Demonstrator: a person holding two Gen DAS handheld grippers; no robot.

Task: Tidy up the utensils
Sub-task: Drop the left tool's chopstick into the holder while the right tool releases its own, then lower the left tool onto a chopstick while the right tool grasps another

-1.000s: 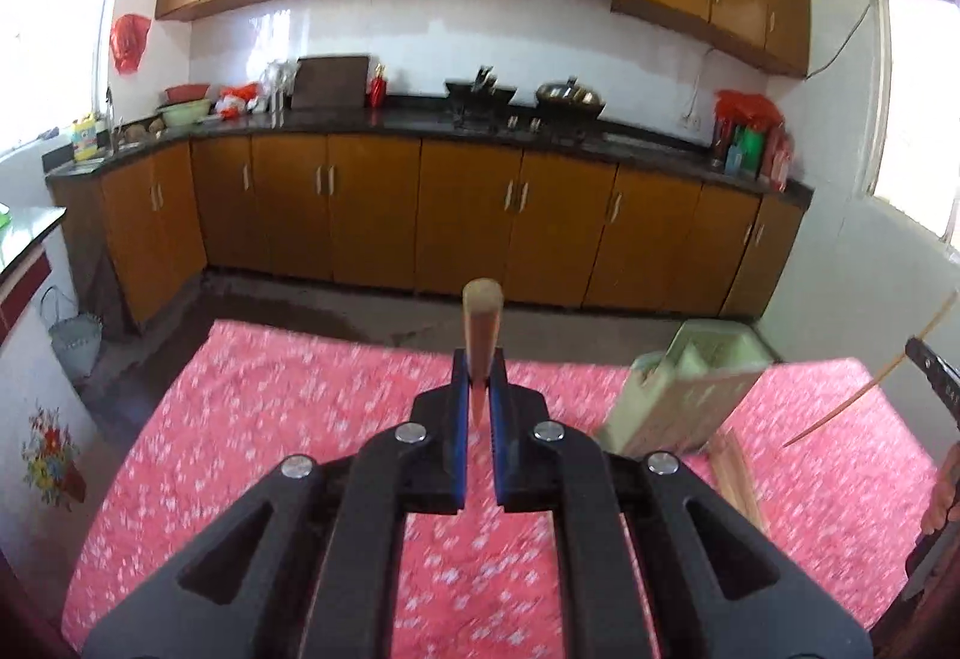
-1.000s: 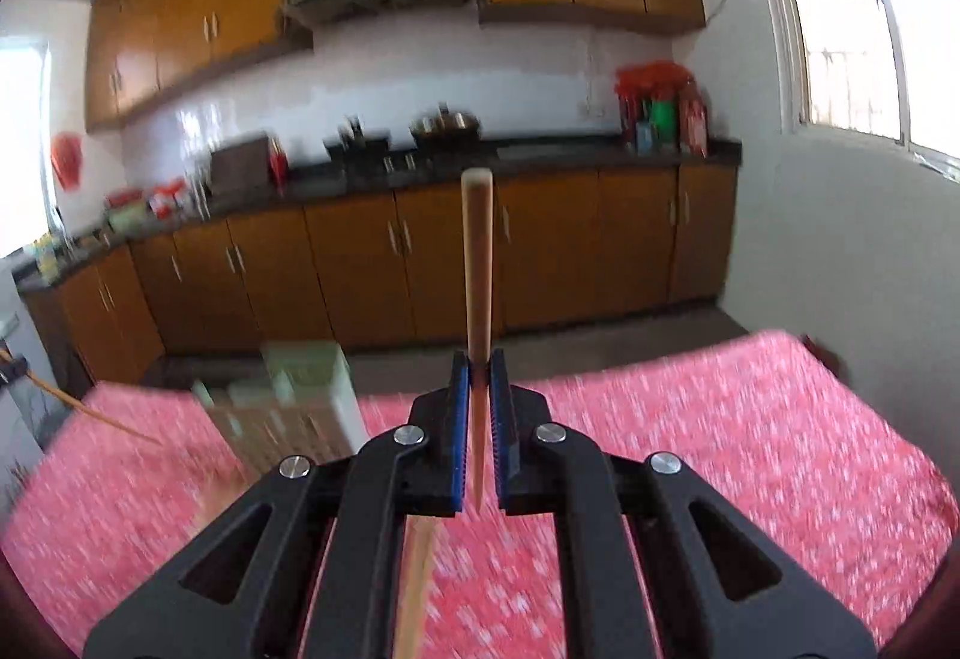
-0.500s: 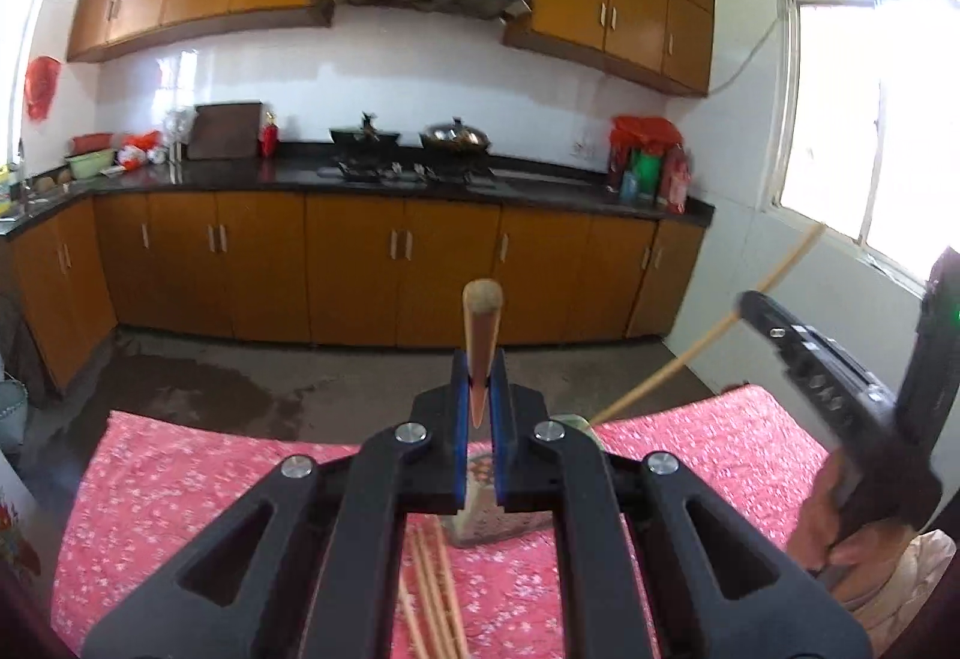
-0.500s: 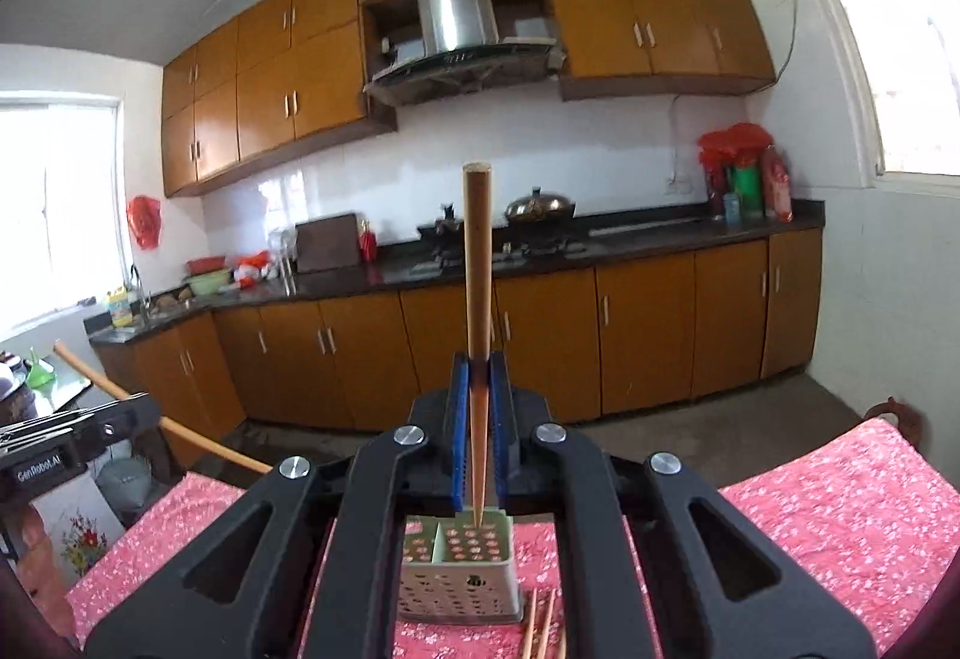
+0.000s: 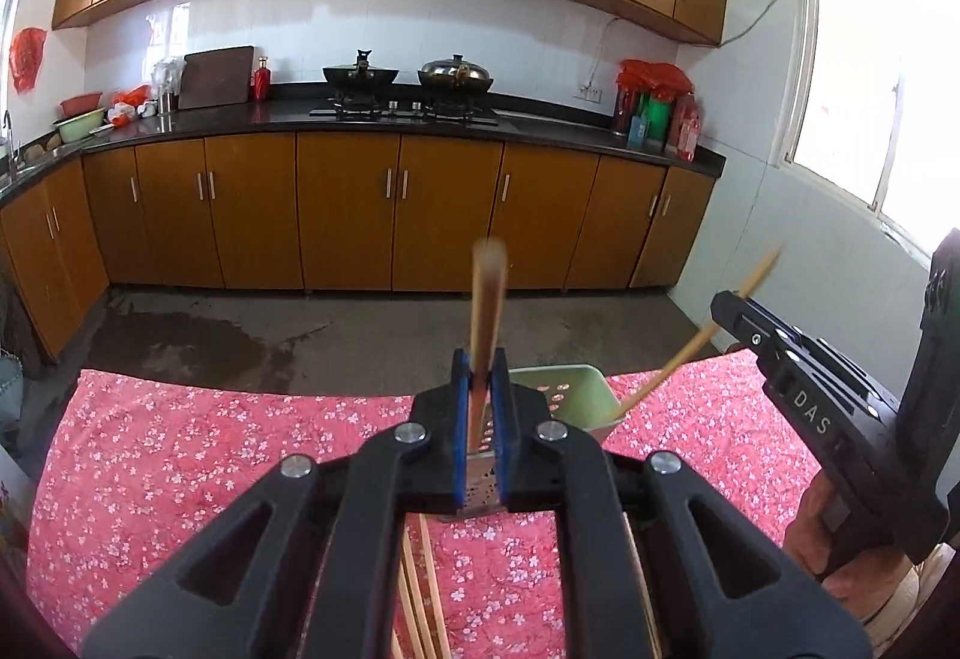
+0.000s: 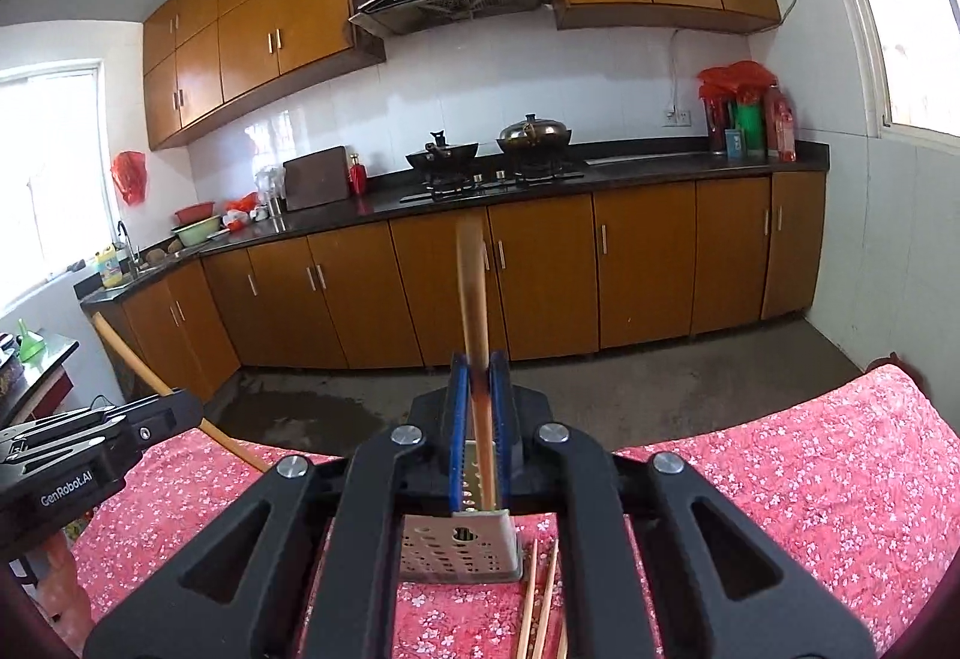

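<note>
My left gripper (image 5: pixel 480 377) is shut on a wooden chopstick (image 5: pixel 487 299) that stands upright, its lower end over the pale green perforated utensil holder (image 5: pixel 570 395). My right gripper (image 6: pixel 480 383) is shut on another chopstick (image 6: pixel 474 299), its tip inside the same holder (image 6: pixel 459 545). The right gripper also shows in the left wrist view (image 5: pixel 798 377), at the right. The left gripper shows in the right wrist view (image 6: pixel 162 413), at the left. Several loose chopsticks lie on the cloth by the holder (image 6: pixel 540 593).
The table has a red floral cloth (image 5: pixel 180 449). Beyond it are a bare concrete floor (image 5: pixel 360 323), brown cabinets and a dark counter with a stove and pots (image 5: pixel 408 89). A window (image 5: pixel 864 83) is at the right.
Both grippers have come lower and closer to the holder. Both chopsticks now tilt slightly and are blurred, and their lower ends reach into or over the holder.
</note>
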